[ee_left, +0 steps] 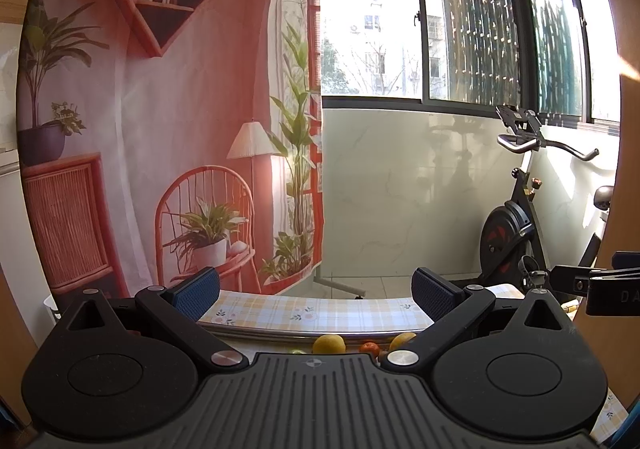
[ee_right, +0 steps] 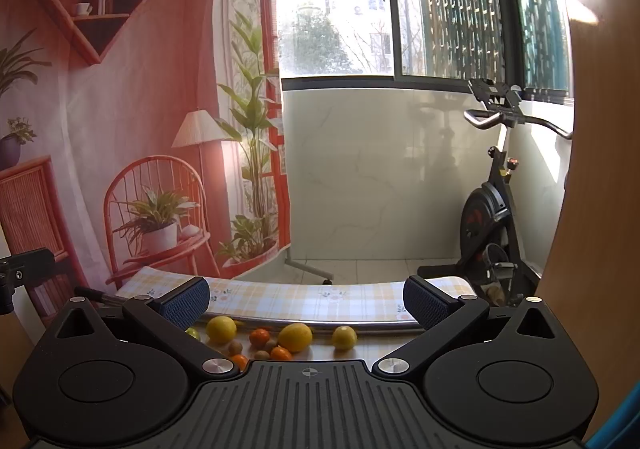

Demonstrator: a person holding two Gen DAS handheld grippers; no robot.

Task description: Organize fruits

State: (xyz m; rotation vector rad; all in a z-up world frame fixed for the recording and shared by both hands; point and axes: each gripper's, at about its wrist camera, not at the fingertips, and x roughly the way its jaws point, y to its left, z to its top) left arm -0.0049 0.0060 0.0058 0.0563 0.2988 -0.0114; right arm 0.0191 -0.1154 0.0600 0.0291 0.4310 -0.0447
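Nothing is looking sorted yet. The left tongs (ee_left: 316, 295) and the right tongs (ee_right: 306, 299) are both gaping wide and gripping nothing, hovering level above the near edge of the surface (ee_right: 304, 299) with its yellow-checked floral cloth. The loose fruits are lying scattered just below the right tongs: three round yellow lemons (ee_right: 295, 336), several small orange tangerines (ee_right: 259, 337), a few brown kiwis (ee_right: 235, 347) and a green one half hidden at the left. No basket or bowl is showing, so all the picking and grouping appears to be still ahead.
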